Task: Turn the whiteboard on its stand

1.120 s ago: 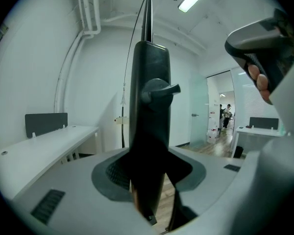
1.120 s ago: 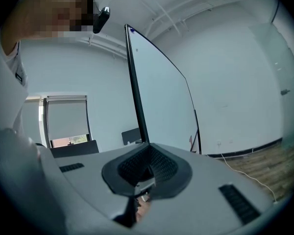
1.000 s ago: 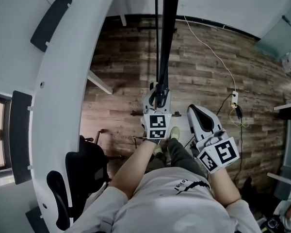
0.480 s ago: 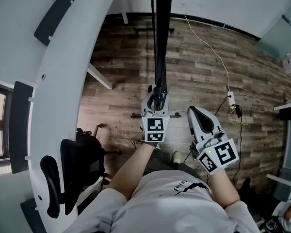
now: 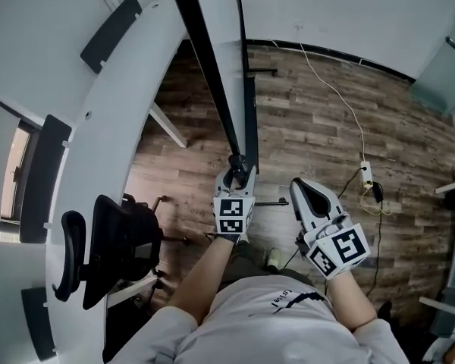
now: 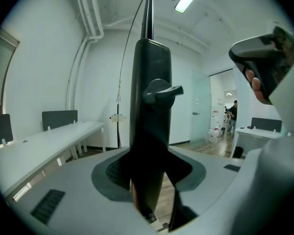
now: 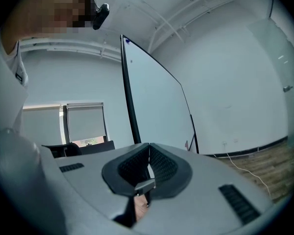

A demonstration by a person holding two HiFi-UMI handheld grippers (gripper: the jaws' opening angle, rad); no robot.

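Left gripper (image 5: pixel 237 174), white shell with black-and-white marker cube: jaws clamped on the lower end of the black metal whiteboard frame (image 5: pixel 212 89) | bare left forearm (image 5: pixel 205 268): stretched forward to the frame | Right gripper (image 5: pixel 309 191), same white shell and cube: jaws together, nothing between, hanging near the frame's right, apart from it | bare right forearm (image 5: pixel 349 288): short reach, further back from the frame than the left.

The floor (image 5: pixel 318 127) is matt, grained wood plank. The whiteboard (image 7: pixel 152 111) has a smooth, faintly glossy white face and a black frame (image 5: pixel 211 74) with a satin sheen. The person's shirt (image 5: pixel 280 332) is soft pale cloth.
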